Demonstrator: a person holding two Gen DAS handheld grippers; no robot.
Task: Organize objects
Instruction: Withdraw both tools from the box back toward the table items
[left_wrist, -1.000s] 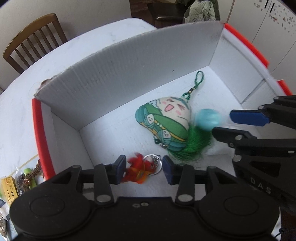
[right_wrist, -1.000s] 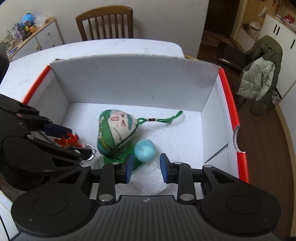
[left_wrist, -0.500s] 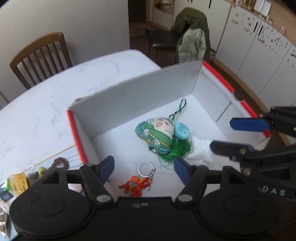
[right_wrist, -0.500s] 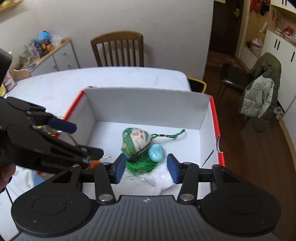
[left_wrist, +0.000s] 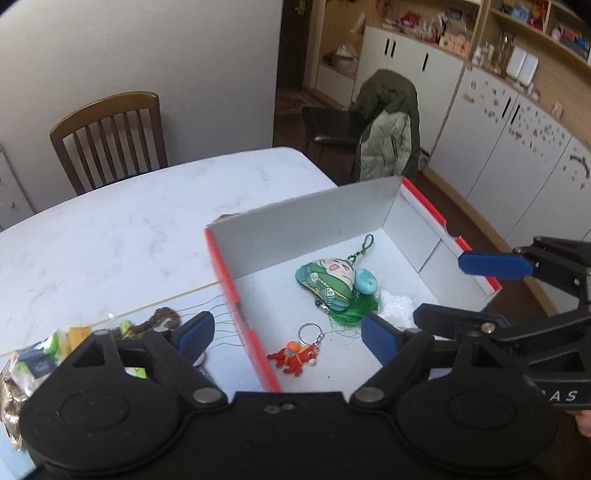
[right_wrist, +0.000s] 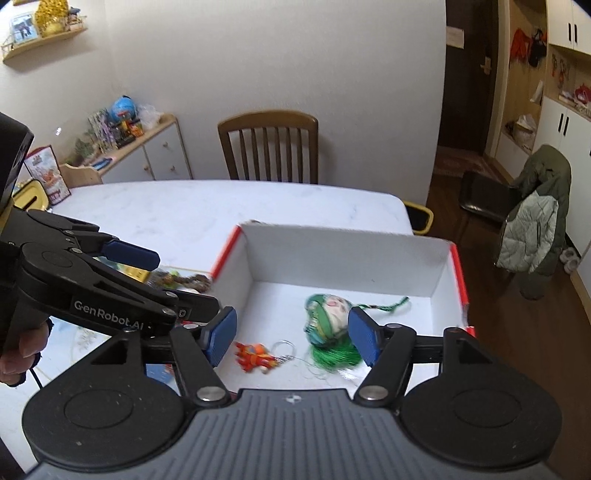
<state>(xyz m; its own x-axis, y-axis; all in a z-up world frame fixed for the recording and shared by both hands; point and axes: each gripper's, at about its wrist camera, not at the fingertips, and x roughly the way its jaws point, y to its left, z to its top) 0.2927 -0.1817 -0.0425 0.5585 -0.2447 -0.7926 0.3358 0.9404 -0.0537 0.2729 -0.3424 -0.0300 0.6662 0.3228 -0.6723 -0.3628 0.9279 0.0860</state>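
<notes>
lettering "genrobot.ai" marks the left claw (right_wrist: 138, 275), spread wide and empty like the right claw (right_wrist: 291, 338).

Both grippers are black plastic with blue pads on the fingers. The left gripper (left_wrist: 286, 334) has silver pivot screws and round black discs; "GenRobot.AI" is printed in white on its side. The right gripper (right_wrist: 291, 334) has a ribbed grey top.

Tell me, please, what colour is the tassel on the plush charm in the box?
Bright green; the tassel shows best in the left wrist view.
</notes>
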